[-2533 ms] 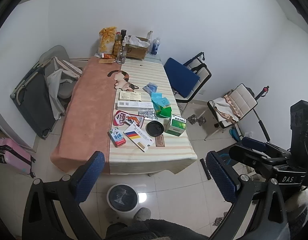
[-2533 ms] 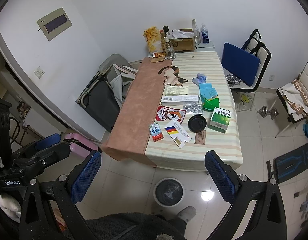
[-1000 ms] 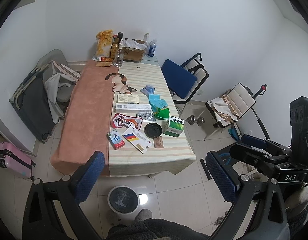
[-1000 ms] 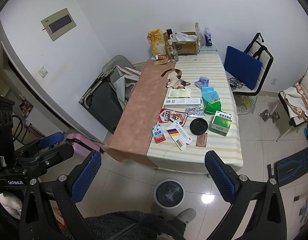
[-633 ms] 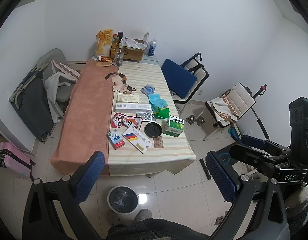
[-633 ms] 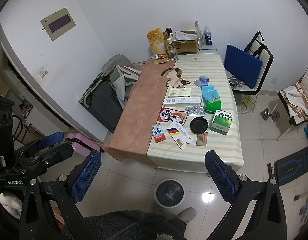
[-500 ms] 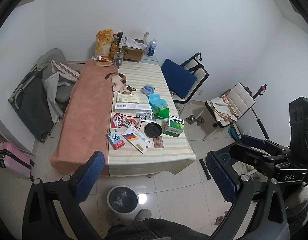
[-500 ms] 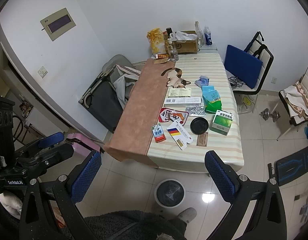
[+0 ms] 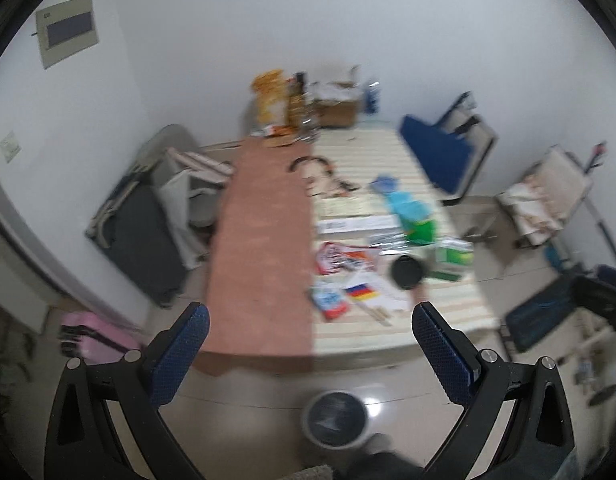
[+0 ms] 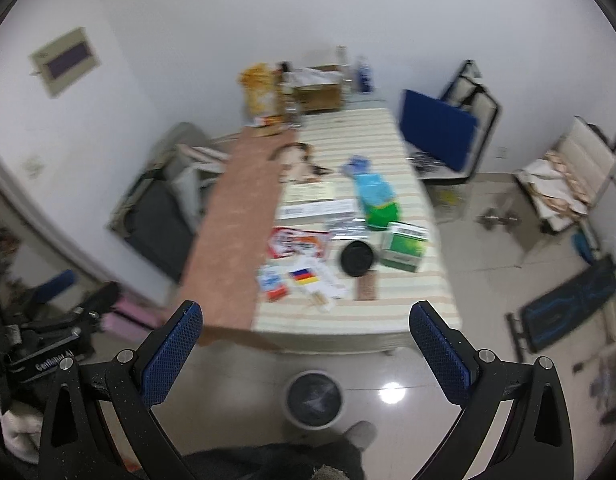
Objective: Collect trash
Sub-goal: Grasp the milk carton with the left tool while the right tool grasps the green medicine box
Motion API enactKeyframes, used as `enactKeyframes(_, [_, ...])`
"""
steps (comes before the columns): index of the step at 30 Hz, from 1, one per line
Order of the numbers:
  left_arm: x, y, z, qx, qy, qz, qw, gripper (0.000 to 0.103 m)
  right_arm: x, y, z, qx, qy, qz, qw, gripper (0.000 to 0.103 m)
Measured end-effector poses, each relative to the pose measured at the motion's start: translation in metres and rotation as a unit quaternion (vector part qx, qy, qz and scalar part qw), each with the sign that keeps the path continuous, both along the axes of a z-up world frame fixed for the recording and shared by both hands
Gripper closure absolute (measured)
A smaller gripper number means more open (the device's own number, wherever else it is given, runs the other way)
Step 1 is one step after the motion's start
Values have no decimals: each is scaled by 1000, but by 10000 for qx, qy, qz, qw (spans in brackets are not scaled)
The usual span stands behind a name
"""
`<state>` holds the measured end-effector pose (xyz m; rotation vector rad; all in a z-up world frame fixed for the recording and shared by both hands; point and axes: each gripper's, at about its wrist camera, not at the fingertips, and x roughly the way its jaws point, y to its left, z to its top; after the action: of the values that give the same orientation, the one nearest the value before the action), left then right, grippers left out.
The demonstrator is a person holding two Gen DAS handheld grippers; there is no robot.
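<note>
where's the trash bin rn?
On the floor, just off the near end of the table: the trash bin sits low and centre in both wrist views, between the open fingers, with a shoe tip beside it.

Glossy tiled floor [image 10: 408, 380]; striped cloth table [image 10: 408, 292]; matt brown runner [image 10: 231, 240].

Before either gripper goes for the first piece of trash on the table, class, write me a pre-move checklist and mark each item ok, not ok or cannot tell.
1. Left gripper open and holding nothing: ok.
2. Right gripper open and holding nothing: ok.
3. Trash bin in view on the floor at the near end of the table: ok.
4. Pictures sharp enough to aim: not ok, both views are motion-blurred.
5. Either gripper near an item: not ok, both are well back from the table.
6. Which items are trash, for example the green box or the black round lid: cannot tell.
</note>
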<state>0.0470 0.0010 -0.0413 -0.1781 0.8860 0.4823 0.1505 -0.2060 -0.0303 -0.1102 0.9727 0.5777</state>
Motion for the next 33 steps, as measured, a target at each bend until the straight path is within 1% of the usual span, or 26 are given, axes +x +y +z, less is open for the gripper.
enactKeyframes(1, [7, 6, -12, 25, 106, 100, 9999, 0, 7, 3, -11, -125, 12, -121, 9998, 0])
enactKeyframes(2, [15, 13, -25, 35, 230, 215, 9995, 0, 18, 8, -28, -275, 88, -234, 9993, 0])
enactKeyframes(3, [23, 21, -39, 4, 372, 341, 9987, 0, 26, 8, -38, -334, 139, -290, 9989, 0])
enactKeyframes(5, [41, 36, -69, -210, 671, 570, 9959, 0, 54, 12, -73, -595, 365, -501, 9963, 0])
enactKeyframes(6, [48, 45, -85, -370, 812, 666, 9938, 0, 69, 13, -86, -690, 414, -523, 9954, 0])
enactKeyframes(8, [68, 60, -117, -677, 1095, 875, 9878, 0, 96, 16, -110, -1048, 405, -538, 9922, 0])
enactKeyframes(9, [75, 62, -132, -785, 1225, 995, 9843, 0, 114, 21, -124, -1309, 370, -457, 9896, 0])
enactKeyframes(10, [87, 65, -150, -867, 1362, 1166, 9800, 0, 138, 26, -143, -1685, 347, -337, 9845, 0])
enactKeyframes(11, [93, 66, -160, -869, 1444, 1291, 9772, 0, 150, 29, -152, -1845, 336, -232, 9820, 0])
enactKeyframes(14, [122, 66, -199, -1016, 1747, 1694, 9646, 0, 207, 44, -199, -2580, 398, 359, 9646, 0])
enactKeyframes(15, [131, 65, -211, -1104, 1844, 1798, 9599, 0, 226, 50, -217, -2816, 474, 596, 9565, 0])
enactKeyframes(16, [143, 63, -225, -1196, 1935, 1885, 9554, 0, 244, 57, -238, -3088, 558, 901, 9452, 0])
enactKeyframes(17, [154, 61, -238, -1239, 2029, 1934, 9519, 0, 256, 61, -251, -3301, 581, 1102, 9357, 0])
enactKeyframes(18, [162, 59, -245, -1229, 2123, 1961, 9494, 0, 268, 67, -267, -3552, 574, 1358, 9231, 0])
enactKeyframes(19, [172, 57, -253, -1196, 2228, 1975, 9471, 0, 280, 75, -286, -3834, 548, 1695, 9062, 0])
enactKeyframes(20, [181, 54, -261, -1176, 2320, 1975, 9452, 0, 284, 79, -294, -3954, 528, 1851, 8981, 0])
enactKeyframes(22, [191, 54, -271, -1147, 2456, 2022, 9411, 0, 296, 91, -318, -4274, 512, 2311, 8725, 0])
enactKeyframes(23, [195, 54, -275, -1160, 2483, 2061, 9394, 0, 301, 97, -332, -4450, 498, 2582, 8560, 0])
enactKeyframes(24, [197, 55, -278, -1181, 2512, 2108, 9373, 0, 304, 105, -341, -4574, 509, 2753, 8441, 0])
enactKeyframes(26, [200, 59, -285, -1254, 2583, 2195, 9324, 0, 310, 113, -355, -4696, 555, 2957, 8300, 0])
enactKeyframes(27, [201, 59, -289, -1290, 2616, 2221, 9304, 0, 314, 116, -362, -4663, 690, 3025, 8284, 0])
enactKeyframes(28, [200, 62, -291, -1305, 2647, 2255, 9285, 0, 317, 119, -367, -4609, 797, 3029, 8303, 0])
enactKeyframes(29, [198, 66, -291, -1338, 2652, 2294, 9269, 0, 320, 120, -369, -4517, 909, 3002, 8352, 6])
enactKeyframes(30, [195, 70, -292, -1394, 2631, 2352, 9252, 0, 325, 121, -369, -4343, 1060, 2912, 8458, 13])
enactKeyframes(31, [189, 77, -292, -1482, 2596, 2449, 9223, 0, 329, 121, -369, -4229, 1186, 2772, 8546, 13])
enactKeyframes(33, [177, 93, -296, -1756, 2502, 2702, 9130, 0, 343, 119, -364, -3885, 1506, 2315, 8791, 13])
